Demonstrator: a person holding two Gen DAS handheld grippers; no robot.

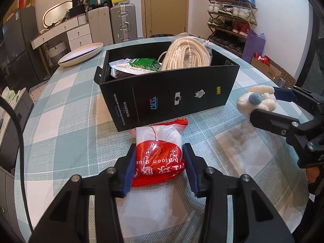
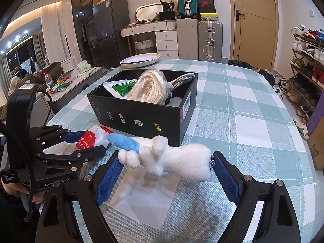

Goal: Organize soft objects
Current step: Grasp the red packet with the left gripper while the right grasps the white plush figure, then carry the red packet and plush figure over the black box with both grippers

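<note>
A red and clear balloon-glue packet (image 1: 159, 141) lies on the checked tablecloth just in front of the black box (image 1: 172, 85). My left gripper (image 1: 159, 147) is shut on it, both blue pads pressing its sides; the right wrist view shows this grip (image 2: 91, 141) at the left. My right gripper (image 2: 166, 158) is shut on a white plush toy (image 2: 192, 166) with a blue part, held a little above the table right of the box (image 2: 141, 111). In the left wrist view that gripper (image 1: 263, 104) and toy (image 1: 263, 90) are at the right. The box holds a bagged rope coil (image 1: 188, 54) and a green packet (image 1: 143, 63).
A cream oval plate (image 1: 81, 53) sits on the table's far left behind the box. The checked tablecloth (image 2: 243, 121) stretches right of the box. Suitcases, drawers and a shoe rack (image 1: 232, 20) stand beyond the table.
</note>
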